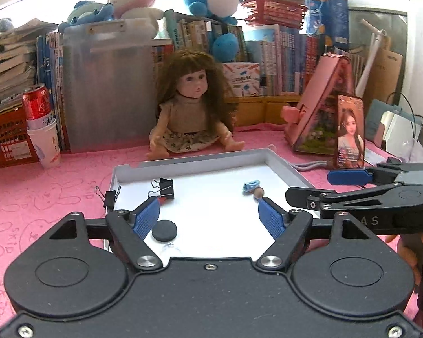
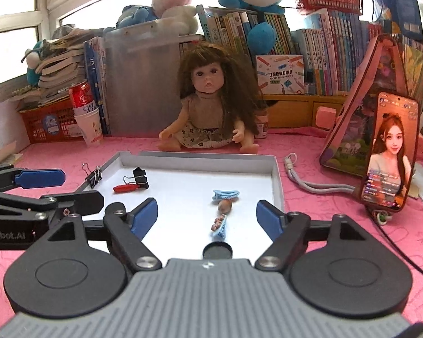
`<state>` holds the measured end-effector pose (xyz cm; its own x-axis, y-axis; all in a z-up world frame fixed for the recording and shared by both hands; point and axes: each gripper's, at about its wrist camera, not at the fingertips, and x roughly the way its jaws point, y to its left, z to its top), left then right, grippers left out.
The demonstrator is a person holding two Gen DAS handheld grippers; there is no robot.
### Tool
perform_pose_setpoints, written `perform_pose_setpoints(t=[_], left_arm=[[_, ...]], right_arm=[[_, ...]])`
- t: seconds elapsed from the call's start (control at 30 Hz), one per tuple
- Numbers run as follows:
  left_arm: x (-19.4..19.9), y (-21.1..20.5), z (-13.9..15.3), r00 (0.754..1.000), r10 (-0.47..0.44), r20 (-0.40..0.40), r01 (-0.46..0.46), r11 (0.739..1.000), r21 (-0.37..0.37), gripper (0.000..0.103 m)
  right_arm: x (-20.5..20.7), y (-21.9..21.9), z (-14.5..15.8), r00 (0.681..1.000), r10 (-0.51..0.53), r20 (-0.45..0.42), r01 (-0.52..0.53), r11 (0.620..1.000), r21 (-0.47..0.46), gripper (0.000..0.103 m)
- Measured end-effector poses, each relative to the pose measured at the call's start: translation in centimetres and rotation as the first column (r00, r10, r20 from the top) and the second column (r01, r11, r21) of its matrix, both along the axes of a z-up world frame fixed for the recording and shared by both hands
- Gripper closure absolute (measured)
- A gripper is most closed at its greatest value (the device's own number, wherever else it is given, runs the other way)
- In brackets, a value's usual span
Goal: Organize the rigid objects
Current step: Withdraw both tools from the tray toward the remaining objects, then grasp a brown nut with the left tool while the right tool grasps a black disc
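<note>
A white tray (image 1: 284, 169) lies on the pink table; it also shows in the right wrist view (image 2: 277, 180). In it lie a black binder clip (image 1: 166, 187) (image 2: 140, 177), a small red-handled item (image 2: 125, 188), a black round disc (image 1: 164, 229) (image 2: 217, 250), a blue hair clip (image 1: 251, 186) (image 2: 225, 194) and a brown bead piece with blue clip (image 2: 222, 219). A second binder clip (image 1: 110, 198) (image 2: 94, 176) sits on the tray's left rim. My left gripper (image 1: 208, 218) is open above the tray's near part. My right gripper (image 2: 207, 218) is open over the bead piece.
A doll (image 1: 191, 112) sits behind the tray. A cola can in paper cups (image 1: 41, 124) stands at the left, a phone (image 2: 390, 152) on a stand and a pink house-shaped box (image 1: 321, 107) at the right. Books and plush toys fill the back.
</note>
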<state>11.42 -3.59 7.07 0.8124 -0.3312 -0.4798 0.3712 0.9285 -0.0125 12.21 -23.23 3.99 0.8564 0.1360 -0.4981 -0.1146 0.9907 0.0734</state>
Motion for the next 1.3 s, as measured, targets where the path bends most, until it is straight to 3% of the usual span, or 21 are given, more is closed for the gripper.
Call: perform_pose_setpoints(t=[0.4, 0.7, 0.97, 1.17, 1.3], left_arm=[[-3.3, 0.0, -0.6, 0.999, -0.037, 0.012, 0.037, 0.999, -0.001, 0.026], [-5.8, 0.2, -2.2, 0.997, -0.073, -0.026, 0.073, 0.997, 0.003, 0.026], [-7.1, 0.4, -4.2, 0.994, -0.085, -0.071, 0.086, 0.996, 0.012, 0.027], [-7.4, 0.6, -5.4, 0.991, -0.084, -0.108, 0.086, 0.996, 0.006, 0.033], [-7.5, 0.6, -5.8, 0.988, -0.092, -0.124, 0.092, 0.996, -0.003, 0.044]], right_arm=[[-2.8, -0.3, 0.0, 1.0, 0.011, 0.025, -0.01, 0.999, -0.034, 0.016], [-5.3, -1.0, -1.2, 0.998, 0.042, 0.047, -0.039, 0.996, -0.076, 0.015], [-6.8, -1.0, -3.0, 0.998, 0.069, 0.013, -0.067, 0.991, -0.113, 0.015], [-7.0, -0.8, -4.0, 0.997, 0.073, -0.017, -0.075, 0.992, -0.101, 0.015], [-7.2, -0.5, -4.5, 0.997, 0.078, -0.03, -0.08, 0.991, -0.105, 0.015]])
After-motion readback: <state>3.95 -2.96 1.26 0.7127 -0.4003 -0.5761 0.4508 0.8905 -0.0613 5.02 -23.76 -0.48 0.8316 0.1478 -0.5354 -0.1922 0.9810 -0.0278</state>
